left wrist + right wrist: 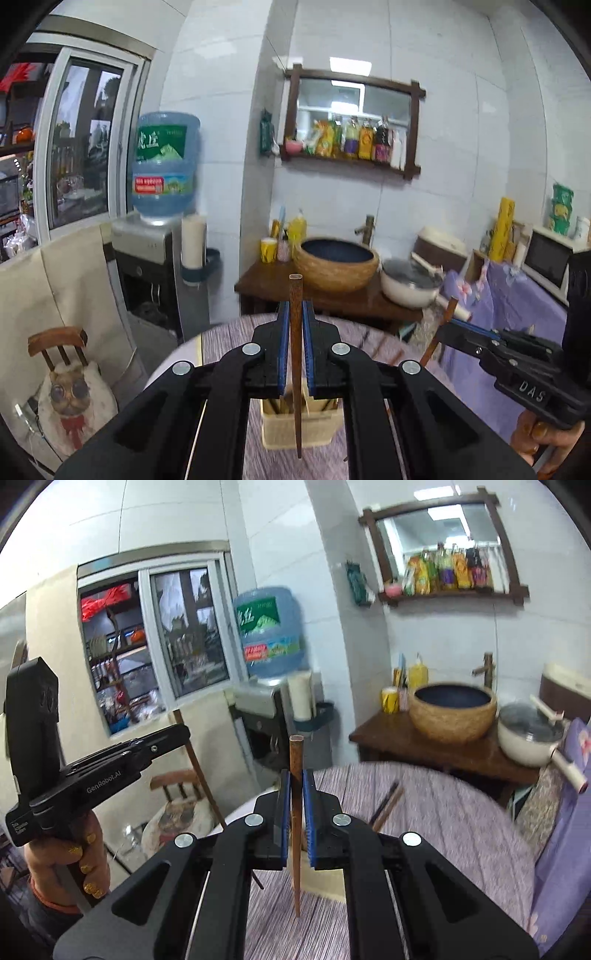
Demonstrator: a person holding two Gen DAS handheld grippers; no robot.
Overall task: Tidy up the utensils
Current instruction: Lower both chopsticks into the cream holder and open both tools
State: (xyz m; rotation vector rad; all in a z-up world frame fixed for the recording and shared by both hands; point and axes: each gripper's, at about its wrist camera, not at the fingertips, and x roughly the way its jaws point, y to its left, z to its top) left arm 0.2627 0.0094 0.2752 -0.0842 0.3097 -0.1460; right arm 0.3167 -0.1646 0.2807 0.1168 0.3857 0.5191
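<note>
**Two chopsticks held upright over a round table**

Left wrist view: the left gripper [295, 325] has its blue pads closed tight on a brown chopstick [295, 354], which stands upright with its tapered tip over a pale utensil holder [299, 424] on the round table [229, 339] with its purple striped cloth. More sticks stand in the holder, half hidden by the jaws. At right, the right gripper [448, 325] pinches a second chopstick [439, 332]; the hand [543, 439] below is cut off. Behind are a basin [336, 266], a white pot [410, 288] and a water bottle [164, 166], blurred.

Right wrist view: that gripper's jaws clamp the second chopstick upright over the table. Loose chopsticks [386, 805] lie blurred on the cloth. The holder is mostly hidden behind the fingers.
</note>
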